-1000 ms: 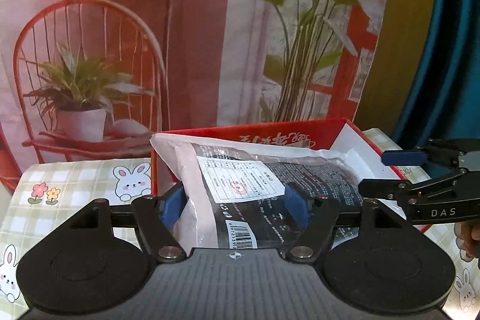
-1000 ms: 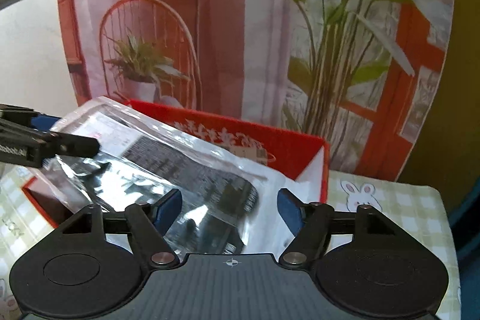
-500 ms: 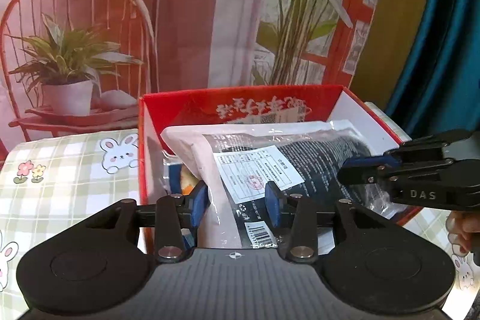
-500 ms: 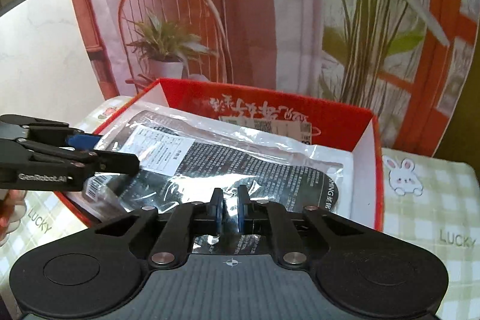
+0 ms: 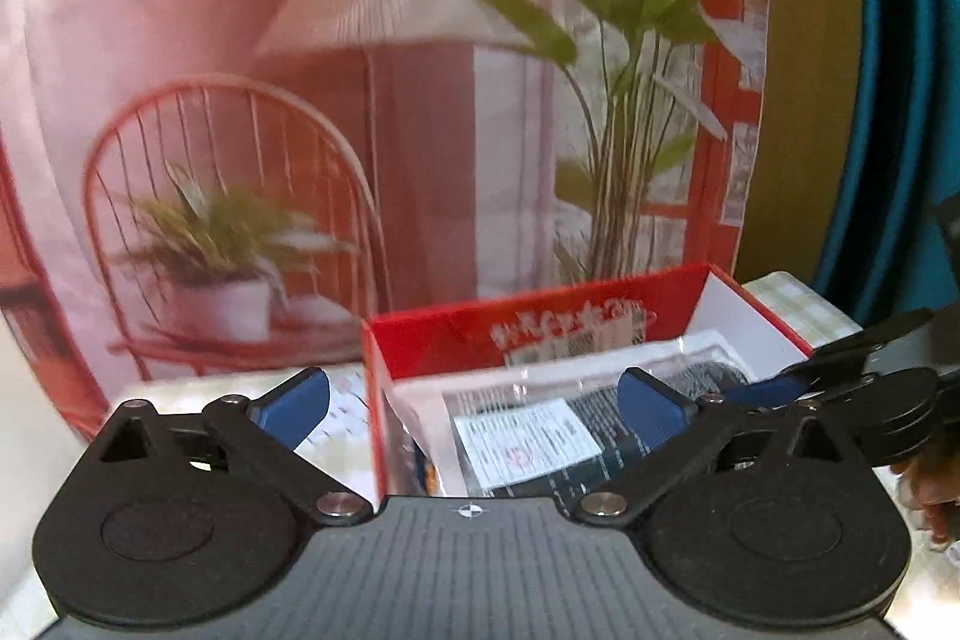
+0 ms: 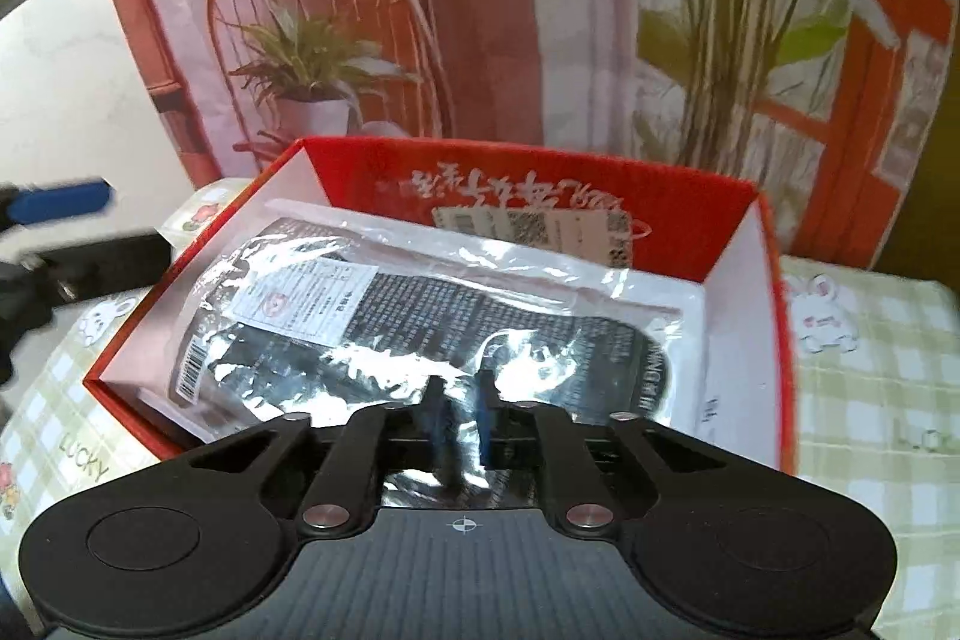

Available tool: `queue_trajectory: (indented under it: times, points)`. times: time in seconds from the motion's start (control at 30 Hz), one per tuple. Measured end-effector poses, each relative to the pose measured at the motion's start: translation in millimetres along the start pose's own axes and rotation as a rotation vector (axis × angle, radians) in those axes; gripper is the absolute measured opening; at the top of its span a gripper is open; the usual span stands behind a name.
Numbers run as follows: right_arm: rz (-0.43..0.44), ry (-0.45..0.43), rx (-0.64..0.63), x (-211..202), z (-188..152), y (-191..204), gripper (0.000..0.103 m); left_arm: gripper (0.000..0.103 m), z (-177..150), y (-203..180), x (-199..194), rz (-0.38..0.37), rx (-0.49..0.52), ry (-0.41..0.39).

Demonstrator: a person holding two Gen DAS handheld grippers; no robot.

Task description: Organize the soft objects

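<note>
behind everything hangs a printed backdrop (image 6: 540, 10) filling the upper half of both views: pink walls, an orange wire chair with a potted plant on the left, a floor lamp at the centre of the left wrist view, tall green leaves and an orange window frame on the right. a teal curtain (image 5: 900, 100) runs down the right edge of the left wrist view.

below it lies a green-and-white checked tablecloth (image 6: 870, 400) with small rabbit drawings and the word "lucky" at the lower left of the right wrist view.

on the cloth stands an open red box (image 6: 660, 208) with white inner walls and pale lettering on its far wall. it sits at centre in the right wrist view and centre right in the left wrist view.

inside the box lies a clear plastic packet (image 6: 420, 316) holding something dark, with a white label and a barcode toward its left end. it stretches across most of the box floor.

the left gripper (image 5: 474, 400) fills the bottom of its own view, its blue pads spread wide and opening, clear of the packet; 1 pad is over the cloth, the other over the box.

the right gripper (image 6: 459, 418) has its jaws narrowly parted and opening. the packet's near edge seems to sit between the tips, though blur hides whether they touch it.
</note>
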State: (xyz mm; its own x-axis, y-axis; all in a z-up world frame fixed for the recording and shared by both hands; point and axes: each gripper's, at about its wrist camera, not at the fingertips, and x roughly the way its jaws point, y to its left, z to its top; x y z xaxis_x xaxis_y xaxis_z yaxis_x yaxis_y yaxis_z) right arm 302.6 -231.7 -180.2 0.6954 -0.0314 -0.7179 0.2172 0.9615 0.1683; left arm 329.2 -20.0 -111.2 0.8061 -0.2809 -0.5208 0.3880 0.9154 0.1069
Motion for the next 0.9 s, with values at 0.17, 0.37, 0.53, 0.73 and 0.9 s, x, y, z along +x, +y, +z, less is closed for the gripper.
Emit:
queue_trajectory:
  times: [0.17, 0.37, 0.53, 0.73, 0.9]
  points:
    - [-0.054, -0.104, 0.007, -41.6, 8.0, 0.4, 0.066, 0.103, 17.6, -8.0, -26.0, 0.057, 0.021, -0.033]
    - [-0.078, -0.241, 0.014, -99.9, 21.7, 3.1, 0.103, 0.103, 30.8, -13.1, -69.0, 0.018, -0.025, -0.093]
    - [-0.09, -0.323, 0.025, -148.8, 25.4, 8.8, 0.103, 0.103, 40.0, -21.7, -106.8, 0.036, -0.047, -0.134]
    - [-0.11, -0.403, 0.019, -203.2, 25.2, 20.2, 0.103, 0.103, 48.0, -25.1, -153.0, -0.014, -0.1, -0.197]
    - [-0.15, -0.454, -0.01, -241.5, 23.1, 31.7, 0.103, 0.103, 52.4, -31.1, -183.6, 0.001, -0.1, -0.239]
